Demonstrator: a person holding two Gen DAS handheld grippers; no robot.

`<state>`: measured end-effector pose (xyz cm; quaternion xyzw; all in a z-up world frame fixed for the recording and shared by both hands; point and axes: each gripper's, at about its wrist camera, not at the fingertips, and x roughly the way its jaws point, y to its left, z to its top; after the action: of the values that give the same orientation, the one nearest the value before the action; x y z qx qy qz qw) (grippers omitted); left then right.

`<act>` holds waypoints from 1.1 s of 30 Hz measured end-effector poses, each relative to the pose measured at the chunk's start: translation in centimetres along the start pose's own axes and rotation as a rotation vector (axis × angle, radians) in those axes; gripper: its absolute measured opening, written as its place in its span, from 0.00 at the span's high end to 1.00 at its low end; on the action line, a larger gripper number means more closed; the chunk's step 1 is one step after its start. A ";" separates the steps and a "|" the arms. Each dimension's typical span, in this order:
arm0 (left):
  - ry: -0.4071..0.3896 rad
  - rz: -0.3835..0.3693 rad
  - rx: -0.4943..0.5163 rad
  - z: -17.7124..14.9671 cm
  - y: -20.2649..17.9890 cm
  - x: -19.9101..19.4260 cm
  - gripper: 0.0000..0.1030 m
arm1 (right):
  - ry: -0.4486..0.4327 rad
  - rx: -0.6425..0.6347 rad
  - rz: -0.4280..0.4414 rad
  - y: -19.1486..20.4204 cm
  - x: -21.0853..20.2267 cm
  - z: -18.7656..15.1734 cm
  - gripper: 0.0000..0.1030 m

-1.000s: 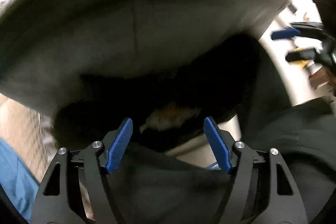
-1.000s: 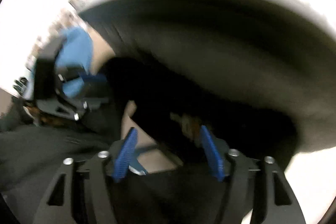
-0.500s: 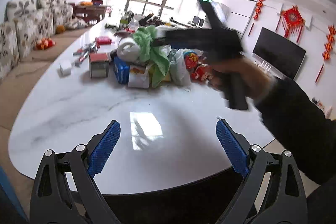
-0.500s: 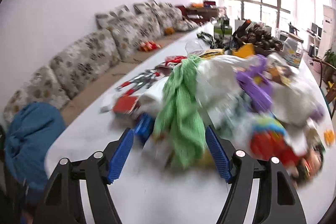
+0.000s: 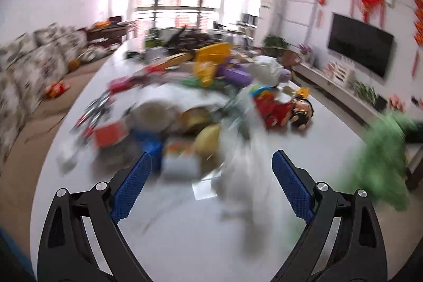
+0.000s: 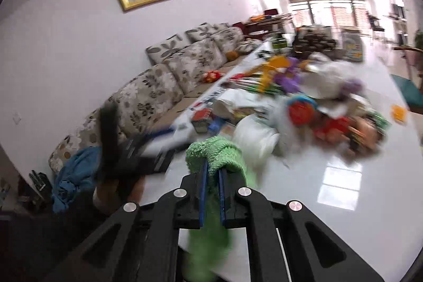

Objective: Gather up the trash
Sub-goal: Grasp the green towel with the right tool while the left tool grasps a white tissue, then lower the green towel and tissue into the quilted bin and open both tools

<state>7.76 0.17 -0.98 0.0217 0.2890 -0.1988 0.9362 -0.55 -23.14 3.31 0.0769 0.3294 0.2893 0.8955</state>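
The right gripper (image 6: 211,176) was closing, its blue pads nearly together and pinching a green cloth (image 6: 219,149). The cloth bunched over the fingertips on the far side and hung down below the jaws on the near side, clear of the white desk (image 6: 357,216). In the left wrist view the same green cloth (image 5: 380,155) appeared as a blurred mass at the right edge of the desk, well to the right of the left gripper (image 5: 211,171).

The left gripper stood wide, with nothing between its pads; only bare desk surface (image 5: 185,229) showed between them. It hovered above the near end of the desk, pointed towards the clutter pile (image 5: 185,118).

The clutter pile lay in the middle of the desk, beyond both grippers. It was heavily blurred; a red-clothed doll (image 5: 285,110) lay on the right side of the pile, a yellow plastic item (image 5: 211,54) at its far side, and a white bag (image 6: 253,134) on the near side, just beyond the green cloth in the right wrist view.

A floral sofa (image 6: 164,81) stood along the wall left of the desk, with a blue garment (image 6: 76,171) at its near end. A hand (image 6: 116,186) holding the left gripper's dark body showed left of the right gripper, blurred.
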 end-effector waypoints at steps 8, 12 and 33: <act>0.098 -0.121 0.033 -1.2 -3.3 3.1 0.13 | -0.007 0.063 -0.071 -5.5 -2.0 -3.5 0.93; 0.112 0.007 0.242 -2.9 -7.8 3.1 0.13 | -0.042 0.062 -0.048 -5.8 -2.4 -3.5 0.93; -0.120 0.140 0.005 -4.5 -10.4 -22.2 0.79 | -0.165 -0.047 0.121 5.3 -9.4 -4.1 0.92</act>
<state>-15.36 -0.69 8.23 0.0324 0.2298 -0.1343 0.9634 -11.41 -24.32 7.01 0.0991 0.2425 0.3432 0.9020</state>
